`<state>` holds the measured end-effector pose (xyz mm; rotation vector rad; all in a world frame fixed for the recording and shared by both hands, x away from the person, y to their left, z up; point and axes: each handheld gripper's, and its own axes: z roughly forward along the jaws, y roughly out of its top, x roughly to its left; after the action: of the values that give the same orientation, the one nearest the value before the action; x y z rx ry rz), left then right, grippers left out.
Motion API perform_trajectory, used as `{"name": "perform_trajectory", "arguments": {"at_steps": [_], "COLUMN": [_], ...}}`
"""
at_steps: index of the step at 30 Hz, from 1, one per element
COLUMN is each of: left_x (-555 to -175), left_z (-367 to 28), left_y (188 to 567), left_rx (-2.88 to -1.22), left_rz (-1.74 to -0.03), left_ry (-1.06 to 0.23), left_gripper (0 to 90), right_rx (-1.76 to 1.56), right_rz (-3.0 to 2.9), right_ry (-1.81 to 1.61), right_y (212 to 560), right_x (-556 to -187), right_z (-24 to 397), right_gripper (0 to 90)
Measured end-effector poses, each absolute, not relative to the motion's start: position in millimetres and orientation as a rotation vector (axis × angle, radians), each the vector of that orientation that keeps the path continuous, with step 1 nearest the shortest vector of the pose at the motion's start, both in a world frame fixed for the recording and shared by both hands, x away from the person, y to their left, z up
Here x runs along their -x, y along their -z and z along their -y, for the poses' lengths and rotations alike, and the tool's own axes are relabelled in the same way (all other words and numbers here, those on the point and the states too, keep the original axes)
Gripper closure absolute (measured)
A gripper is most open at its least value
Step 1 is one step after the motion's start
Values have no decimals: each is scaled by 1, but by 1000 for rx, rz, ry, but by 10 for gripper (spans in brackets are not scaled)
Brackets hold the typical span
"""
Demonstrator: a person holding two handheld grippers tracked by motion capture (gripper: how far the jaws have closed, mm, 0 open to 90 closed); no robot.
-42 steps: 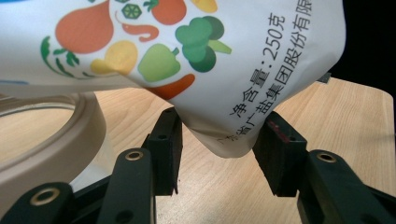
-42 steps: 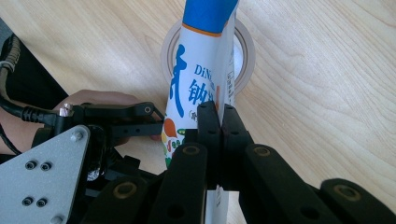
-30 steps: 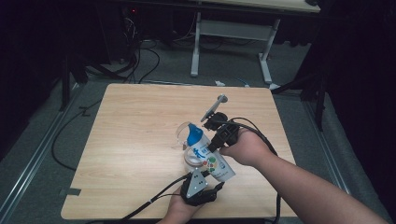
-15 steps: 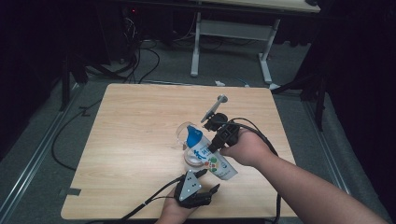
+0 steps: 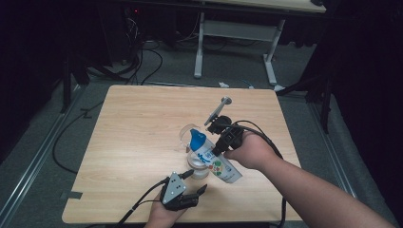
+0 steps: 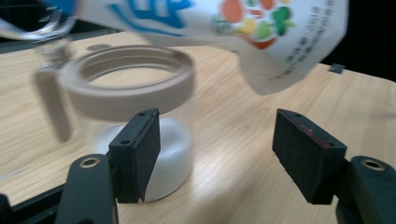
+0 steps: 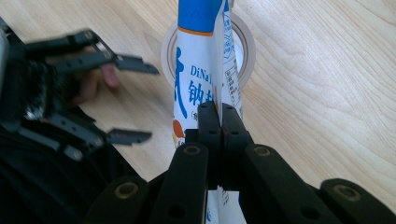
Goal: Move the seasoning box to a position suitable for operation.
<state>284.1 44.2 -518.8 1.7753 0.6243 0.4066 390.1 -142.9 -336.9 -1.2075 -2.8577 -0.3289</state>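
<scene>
The right gripper (image 5: 221, 142) is clamped on a pouch (image 5: 214, 159) tilted over the jar (image 5: 197, 167). Near the jar, the left gripper (image 5: 195, 181), jaws just opening, holds nothing.

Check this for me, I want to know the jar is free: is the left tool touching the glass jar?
Apart. In the high view the left tool sits short of the glass jar, with bare table between. Its jaws have just been opening, nothing between them.

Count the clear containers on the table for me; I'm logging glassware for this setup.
2. A jar with a wide rim stands beside the pouch, near the table's front edge. A glass stands just behind it, under the pouch's blue top. Nothing seems hidden.
</scene>
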Motion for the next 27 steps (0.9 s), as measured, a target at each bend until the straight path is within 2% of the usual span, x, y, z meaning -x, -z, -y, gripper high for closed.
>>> {"name": "perform_trajectory", "arguments": {"at_steps": [15,27], "left_x": [-303,-308], "left_z": [-104,-127], "left_y": [511,513], "left_rx": [-1708,-1693], "left_rz": [-760,-809], "left_ry": [-503,-546], "left_gripper": [321,320], "right_rx": [1266,1310], "right_rz": [2841,2837], "right_ry": [328,318], "right_y": [335,333], "right_x": [-392,-393], "right_z": [158,166], "right_gripper": [899,899]}}
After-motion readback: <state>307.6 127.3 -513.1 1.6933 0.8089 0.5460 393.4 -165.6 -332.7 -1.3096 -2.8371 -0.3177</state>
